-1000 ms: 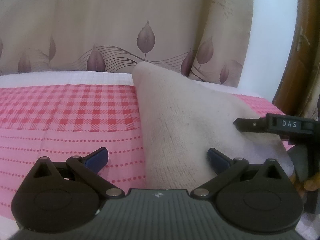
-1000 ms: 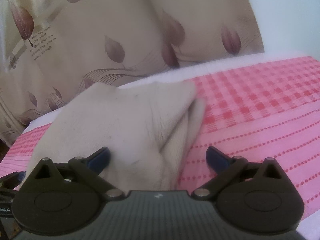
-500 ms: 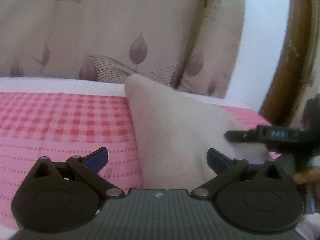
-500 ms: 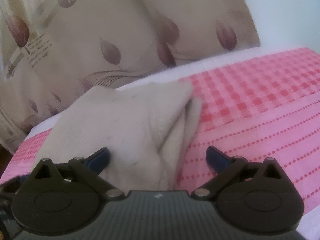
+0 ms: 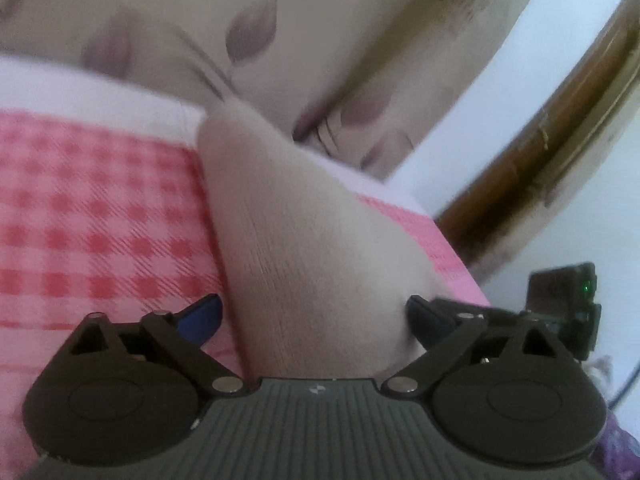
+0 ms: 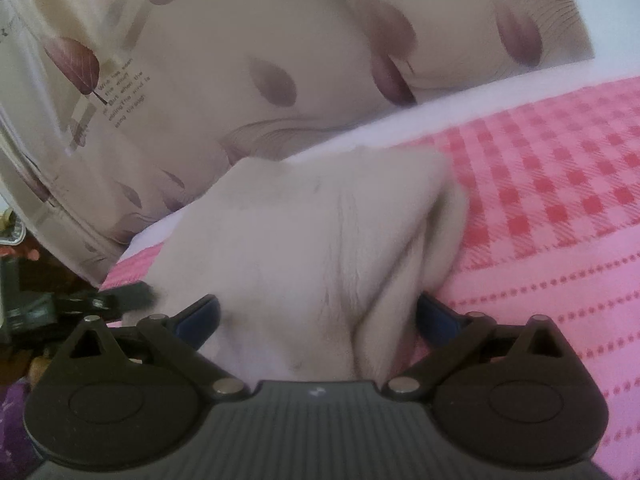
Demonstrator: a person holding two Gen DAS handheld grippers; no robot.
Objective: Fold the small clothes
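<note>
A small beige knitted garment (image 5: 304, 248) lies on the pink checked bedspread (image 5: 100, 220) and is lifted at its near edge. It fills the gap between the fingers of my left gripper (image 5: 312, 316), whose blue pads stand wide apart. In the right wrist view the same garment (image 6: 312, 248) bunches into a fold between the fingers of my right gripper (image 6: 316, 316), also wide apart. The right gripper shows at the right edge of the left wrist view (image 5: 560, 312); the left gripper shows at the left of the right wrist view (image 6: 100, 300). The cloth hides where it meets the gripper bodies.
A beige curtain with purple leaves (image 6: 280, 80) hangs behind the bed. A white sheet strip (image 5: 100, 88) runs along the far edge. A brown wooden frame (image 5: 560, 120) and a white wall stand to the right of the bed.
Both grippers have tilted and moved closer to the garment, which looks larger and more raised. The right gripper has dropped lower at the right of the left wrist view.
</note>
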